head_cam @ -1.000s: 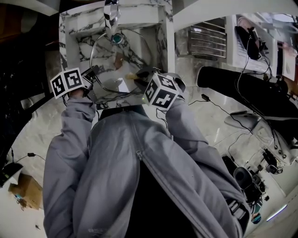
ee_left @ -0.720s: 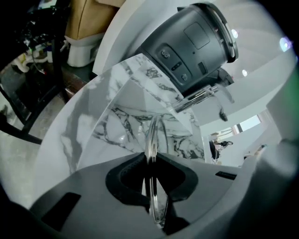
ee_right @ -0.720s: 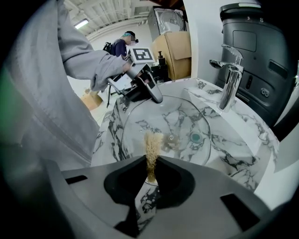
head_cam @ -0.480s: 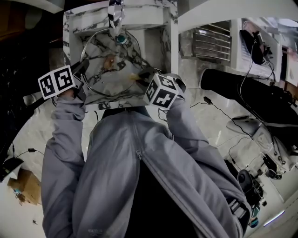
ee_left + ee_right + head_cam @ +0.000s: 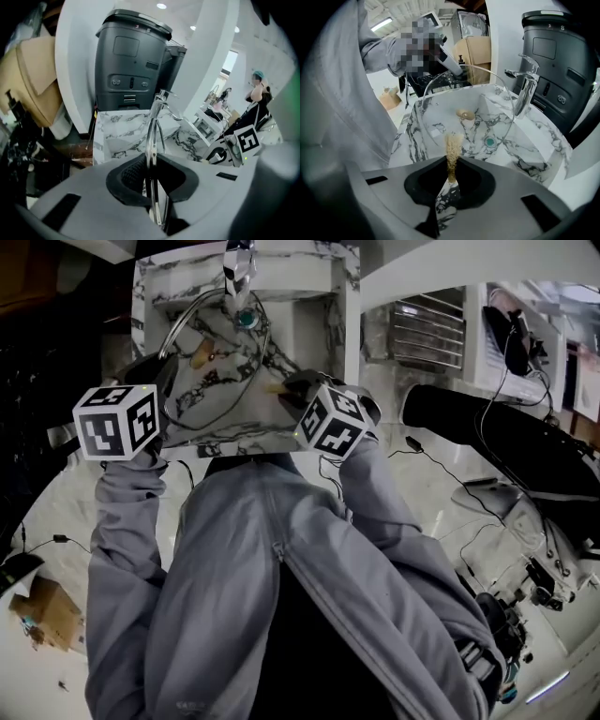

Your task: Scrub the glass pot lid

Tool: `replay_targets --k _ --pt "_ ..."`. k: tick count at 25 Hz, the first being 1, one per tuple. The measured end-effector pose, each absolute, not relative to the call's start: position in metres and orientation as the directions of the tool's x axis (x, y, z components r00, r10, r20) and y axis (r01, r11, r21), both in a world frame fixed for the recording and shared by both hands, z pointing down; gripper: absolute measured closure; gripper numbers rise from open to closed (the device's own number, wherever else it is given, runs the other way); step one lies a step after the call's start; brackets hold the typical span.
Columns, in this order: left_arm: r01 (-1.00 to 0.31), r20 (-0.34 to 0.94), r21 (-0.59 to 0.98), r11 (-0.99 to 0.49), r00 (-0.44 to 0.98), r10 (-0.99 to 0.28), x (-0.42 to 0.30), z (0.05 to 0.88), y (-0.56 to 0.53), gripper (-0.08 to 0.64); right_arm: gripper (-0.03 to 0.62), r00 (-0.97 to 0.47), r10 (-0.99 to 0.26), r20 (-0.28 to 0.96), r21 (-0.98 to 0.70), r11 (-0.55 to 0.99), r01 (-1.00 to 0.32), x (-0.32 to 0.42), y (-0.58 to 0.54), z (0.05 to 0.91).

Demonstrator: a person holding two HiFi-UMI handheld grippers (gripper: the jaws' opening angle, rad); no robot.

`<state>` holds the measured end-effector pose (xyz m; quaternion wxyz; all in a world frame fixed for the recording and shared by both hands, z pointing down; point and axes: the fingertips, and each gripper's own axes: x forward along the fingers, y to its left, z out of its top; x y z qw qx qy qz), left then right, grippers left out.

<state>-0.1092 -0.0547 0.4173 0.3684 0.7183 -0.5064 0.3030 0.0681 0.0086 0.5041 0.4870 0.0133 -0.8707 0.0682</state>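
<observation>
The marble sink (image 5: 246, 441) is where the work is set, with its faucet (image 5: 237, 263) at the far end and no water seen running. The glass lid (image 5: 225, 381) is held up over the basin, tilted steeply, clear of the bottom. The left gripper (image 5: 151, 174) holds it. Its jaws stand narrow and are clamped on the lid's metal rim, which runs edge-on between them in the left gripper view. The right gripper (image 5: 449, 177) is at the sink's near right side. Its jaws are pinched on a thin, tan, fibrous scrubber (image 5: 452, 149), whose frayed end sticks out toward the glass. In the head view the scrubber tip lies just beside the lid's right rim, but I cannot tell whether it touches. The lid's tan knob (image 5: 201, 353) faces up and away from the scrubber, and the drain (image 5: 246, 320) shows below.

Both tools are in grip and the lid is presented for cleaning, so the setup is done. The glass looks clear, with no foam or streaks to show which areas have been covered. I judge that the scrubbing itself is mostly still to do, along with rinsing and setting the lid down.
</observation>
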Motion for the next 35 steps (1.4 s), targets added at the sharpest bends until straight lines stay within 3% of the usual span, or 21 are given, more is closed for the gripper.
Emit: replay_targets --k 5,14,21,24,30,35 --pt "-0.917 0.825 0.034 -0.396 0.25 -0.507 -0.093 0.394 -0.047 0.503 0.538 -0.534 0.002 0.846 -0.081 0.989 -0.124 0.077 0.011 0.494" --pt "-0.777 0.825 -0.064 -0.626 0.312 -0.472 -0.047 0.386 0.003 0.502 0.538 -0.534 -0.033 0.845 -0.066 0.984 -0.165 0.092 0.03 0.485" --pt "-0.526 0.79 -0.158 -0.836 0.441 -0.426 0.004 0.378 0.039 0.499 0.538 -0.555 0.038 0.831 -0.106 0.99 -0.092 0.071 0.061 0.482" --pt "-0.432 0.786 -0.166 -0.886 0.485 -0.383 0.012 0.377 0.058 0.492 0.538 -0.55 0.074 0.832 -0.126 0.99 -0.058 0.063 0.074 0.486" --pt "-0.365 0.748 -0.104 -0.925 0.584 -0.314 0.01 0.378 0.073 0.475 0.538 -0.516 0.133 0.846 -0.162 0.987 -0.013 0.067 0.093 0.485" --pt "-0.31 0.704 -0.082 -0.947 0.654 -0.275 0.001 0.377 0.088 0.465 0.538 -0.573 0.184 0.799 -0.23 0.973 -0.008 0.093 0.105 0.434"
